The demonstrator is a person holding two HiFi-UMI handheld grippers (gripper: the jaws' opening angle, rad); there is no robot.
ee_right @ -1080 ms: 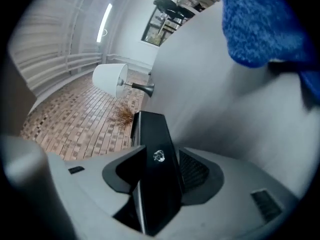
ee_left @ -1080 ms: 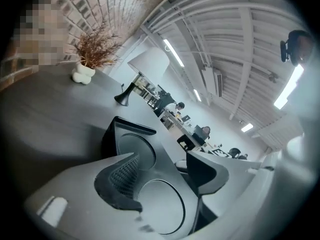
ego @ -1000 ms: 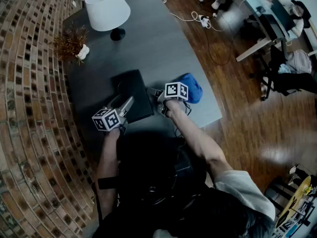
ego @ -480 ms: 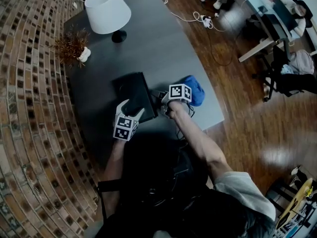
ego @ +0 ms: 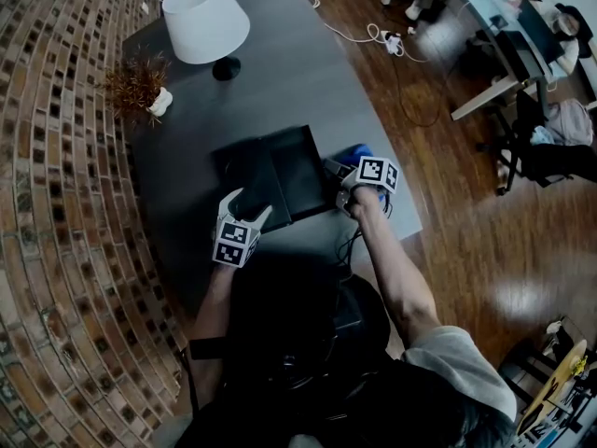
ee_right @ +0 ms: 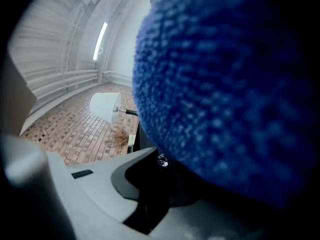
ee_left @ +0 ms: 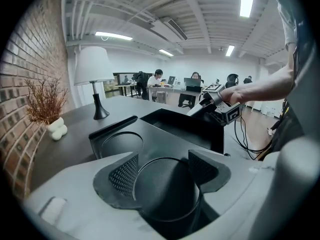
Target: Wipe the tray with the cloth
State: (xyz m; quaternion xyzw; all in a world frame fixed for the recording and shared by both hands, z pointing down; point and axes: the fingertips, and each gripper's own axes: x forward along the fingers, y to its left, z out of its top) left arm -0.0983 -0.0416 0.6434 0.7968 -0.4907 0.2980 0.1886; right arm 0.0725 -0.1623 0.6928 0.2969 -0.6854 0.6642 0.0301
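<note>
An open-plan office: desks (ego: 485, 12) with monitors (ee_left: 192, 82), seated people (ee_left: 158, 77), ceiling strip lights (ee_left: 114, 35).

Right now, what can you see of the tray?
The tray is black, plastic-looking, flat on the grey table. It has two round recesses left, a deeper rectangular well right. The right tool is shut on its right edge; the left tool, jaws just opened wider, holds nothing above the nearer recess.

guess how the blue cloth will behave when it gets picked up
Probably floppy: the blue cloth lies bunched in a heap beside the tray. Its nubby weave, seen close in the right gripper view, should grip rather than slip. It is likely light for its bulk.
</note>
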